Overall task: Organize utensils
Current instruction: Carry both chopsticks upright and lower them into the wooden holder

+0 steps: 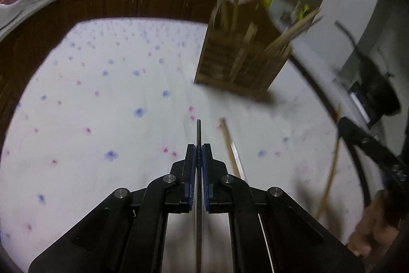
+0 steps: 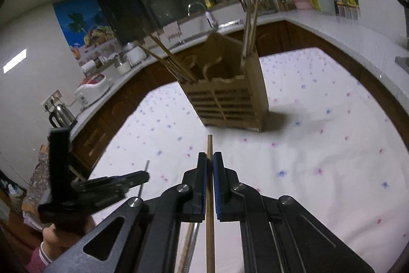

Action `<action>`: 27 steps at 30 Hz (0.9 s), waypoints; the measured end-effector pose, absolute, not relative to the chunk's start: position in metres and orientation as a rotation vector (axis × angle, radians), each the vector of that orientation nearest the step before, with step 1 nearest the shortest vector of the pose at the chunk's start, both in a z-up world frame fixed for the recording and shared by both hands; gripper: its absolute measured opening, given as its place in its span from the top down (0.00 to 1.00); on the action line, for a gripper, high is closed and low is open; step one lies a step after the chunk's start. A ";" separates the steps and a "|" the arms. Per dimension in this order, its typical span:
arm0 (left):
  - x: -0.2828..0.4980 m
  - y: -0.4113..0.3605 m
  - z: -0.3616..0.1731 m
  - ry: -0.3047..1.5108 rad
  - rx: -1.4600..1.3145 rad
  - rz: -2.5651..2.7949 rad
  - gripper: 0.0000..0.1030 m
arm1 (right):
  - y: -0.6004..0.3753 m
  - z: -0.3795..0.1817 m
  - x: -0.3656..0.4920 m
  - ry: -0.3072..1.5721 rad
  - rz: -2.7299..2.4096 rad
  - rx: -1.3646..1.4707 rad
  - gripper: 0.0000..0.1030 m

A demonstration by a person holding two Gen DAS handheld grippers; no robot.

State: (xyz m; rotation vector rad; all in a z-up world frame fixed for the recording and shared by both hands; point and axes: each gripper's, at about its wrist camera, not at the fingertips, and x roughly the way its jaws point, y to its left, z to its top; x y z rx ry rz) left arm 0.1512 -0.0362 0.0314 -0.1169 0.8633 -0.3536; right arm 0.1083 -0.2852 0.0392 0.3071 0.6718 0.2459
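Nearest the left wrist camera, the left gripper has its blue pads pressed together on a thin grey metal rod, probably a metal chopstick, whose tip pokes a little past the fingertips and whose length runs back under the camera. Nearest the right wrist camera, the right gripper likewise pinches a wooden chopstick, its end standing just beyond the pads. Both held pieces are clear of the cloth, so two utensils appear to be in transit and not yet stowed. Just beside the left gripper, a further wooden stick lies on the white flowered tablecloth with a pale metal piece alongside it; these appear to be left to collect. The right wrist view also shows a grey rod under the held chopstick, too blurred to identify. Farther off, in the middle of the table, stands the slatted wooden holder, upright and well apart from both grippers. Several wooden chopsticks already lean out of one compartment and taller utensils rise from another, so part of the sorting looks done. Beyond the table runs the kitchen counter with a sink and tap, not involved in the work. By this reading the task is well under way: two pieces to deliver, at least two more to fetch.
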 end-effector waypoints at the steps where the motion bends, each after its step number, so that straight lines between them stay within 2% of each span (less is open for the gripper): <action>1: 0.148 -0.036 0.038 0.846 -0.120 -0.359 0.96 | -0.285 0.043 0.106 0.661 0.248 0.307 0.96; 10: 0.120 -0.024 0.094 0.705 -0.146 -0.405 0.96 | -0.289 0.090 0.083 0.535 0.259 0.297 0.96; 15: 0.115 -0.023 0.104 0.674 -0.151 -0.406 0.96 | -0.291 0.108 0.076 0.480 0.251 0.282 0.96; 27: 0.117 -0.023 0.117 0.638 -0.154 -0.394 0.96 | -0.300 0.109 0.081 0.466 0.239 0.287 0.96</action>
